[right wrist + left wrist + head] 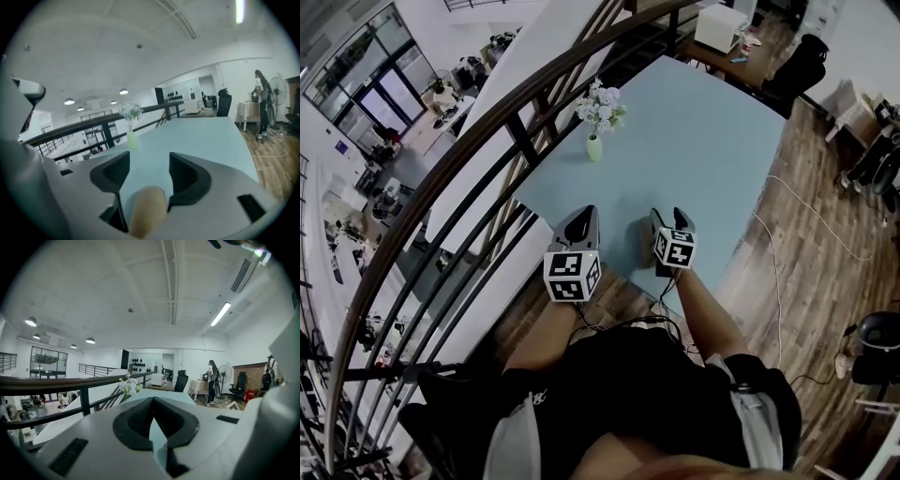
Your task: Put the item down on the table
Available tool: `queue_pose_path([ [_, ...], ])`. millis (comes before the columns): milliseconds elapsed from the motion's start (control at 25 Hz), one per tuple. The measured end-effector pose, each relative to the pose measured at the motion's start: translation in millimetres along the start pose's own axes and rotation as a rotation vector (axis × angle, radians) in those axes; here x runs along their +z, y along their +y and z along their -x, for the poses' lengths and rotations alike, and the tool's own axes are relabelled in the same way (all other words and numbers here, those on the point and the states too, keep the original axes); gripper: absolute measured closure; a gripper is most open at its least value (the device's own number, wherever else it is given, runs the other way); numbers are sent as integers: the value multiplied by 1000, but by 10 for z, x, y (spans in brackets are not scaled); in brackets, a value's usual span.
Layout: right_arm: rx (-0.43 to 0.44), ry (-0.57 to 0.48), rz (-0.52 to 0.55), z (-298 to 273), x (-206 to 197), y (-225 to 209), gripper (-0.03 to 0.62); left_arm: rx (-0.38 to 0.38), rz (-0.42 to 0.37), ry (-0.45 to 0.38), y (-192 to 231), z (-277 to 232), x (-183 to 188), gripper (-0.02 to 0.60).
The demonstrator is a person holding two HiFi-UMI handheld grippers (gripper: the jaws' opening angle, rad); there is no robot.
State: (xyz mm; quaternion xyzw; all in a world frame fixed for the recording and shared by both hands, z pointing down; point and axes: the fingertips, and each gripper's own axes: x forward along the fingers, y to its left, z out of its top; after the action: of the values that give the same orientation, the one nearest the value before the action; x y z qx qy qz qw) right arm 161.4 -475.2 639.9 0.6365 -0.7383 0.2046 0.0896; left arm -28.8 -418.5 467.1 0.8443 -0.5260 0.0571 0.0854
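Pale blue table [712, 141] right of dark railing [487, 122]. At near edge, left gripper [152, 399] with jaws shut together, empty; right gripper [149, 161] just right, jaws apart. Flower vase [595, 141] at far left edge. Tan rounded item [149, 208] low between right jaws, unpinched.

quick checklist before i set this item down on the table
1. item in the right gripper: the tan item sits low between jaws that stand apart; firm hold: cannot tell.
2. bare table ahead of that gripper: ok.
3. vase out of the path, far off to the left: ok.
4. left gripper shut, empty and off to the side: ok.
5. height of the item above the table: cannot tell.
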Motion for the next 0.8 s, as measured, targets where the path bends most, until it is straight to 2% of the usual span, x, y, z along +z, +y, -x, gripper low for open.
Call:
queue_pose_path([
  [200, -3, -284, 65, 532, 873, 112, 490, -29, 2, -18, -113, -63, 53, 568],
  [320, -7, -412, 107, 902, 1257, 183, 590, -49, 2, -28, -185, -101, 89, 568],
  [480, 28, -476, 100, 1228, 1505, 255, 594, -73, 3, -39, -266, -128, 119, 568],
  [800, 8, -488, 102, 1502, 1528, 196, 594, -116, -4, -36, -420, -183, 105, 568],
])
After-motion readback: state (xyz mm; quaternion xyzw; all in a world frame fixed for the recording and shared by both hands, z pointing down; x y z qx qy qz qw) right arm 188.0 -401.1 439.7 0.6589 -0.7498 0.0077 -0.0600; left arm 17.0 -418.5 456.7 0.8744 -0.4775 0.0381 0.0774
